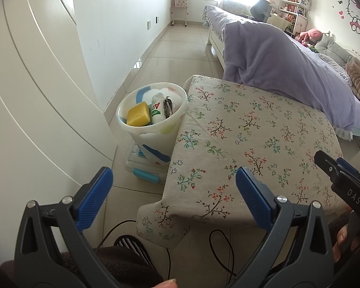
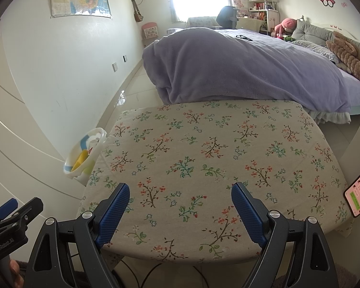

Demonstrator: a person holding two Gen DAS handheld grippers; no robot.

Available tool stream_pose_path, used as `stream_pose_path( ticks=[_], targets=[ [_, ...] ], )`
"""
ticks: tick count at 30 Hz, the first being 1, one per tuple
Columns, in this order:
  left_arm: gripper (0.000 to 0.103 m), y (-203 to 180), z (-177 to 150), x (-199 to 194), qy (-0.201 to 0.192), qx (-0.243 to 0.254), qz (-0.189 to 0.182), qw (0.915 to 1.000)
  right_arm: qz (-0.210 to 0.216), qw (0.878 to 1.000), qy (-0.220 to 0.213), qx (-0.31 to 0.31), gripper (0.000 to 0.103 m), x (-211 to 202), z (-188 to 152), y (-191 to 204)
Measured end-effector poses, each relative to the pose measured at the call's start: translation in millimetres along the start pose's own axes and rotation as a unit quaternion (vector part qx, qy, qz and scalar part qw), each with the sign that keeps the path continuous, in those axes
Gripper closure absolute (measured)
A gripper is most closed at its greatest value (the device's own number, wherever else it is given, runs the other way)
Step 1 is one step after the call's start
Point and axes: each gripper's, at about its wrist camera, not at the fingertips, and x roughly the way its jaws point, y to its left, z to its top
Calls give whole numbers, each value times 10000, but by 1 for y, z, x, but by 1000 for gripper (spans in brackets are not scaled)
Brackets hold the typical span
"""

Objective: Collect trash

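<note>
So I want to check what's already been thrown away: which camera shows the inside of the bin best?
The left wrist view: the bin opens toward it, showing a yellow sponge and a bottle. The right wrist view catches only its rim at the table's edge.

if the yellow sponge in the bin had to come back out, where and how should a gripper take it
Come from above: the bin walls block the sides. The yellow sponge leans near the rim, its upper edge exposed. Close the pads across its two broad faces, probably on the side away from the white bottle beside it.

Tabletop: bare, free to cross.
Left edge: bin touching.
Far edge: blanket overhanging, blocks.
</note>
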Motion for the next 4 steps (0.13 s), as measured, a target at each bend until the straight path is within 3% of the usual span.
stream_pose_path(
  ticks=[4],
  targets=[
    [1, -2, 0, -4, -30, 0, -32, 10000, -6, 10000, -48, -34, 15, -1, 3, 4]
  ],
)
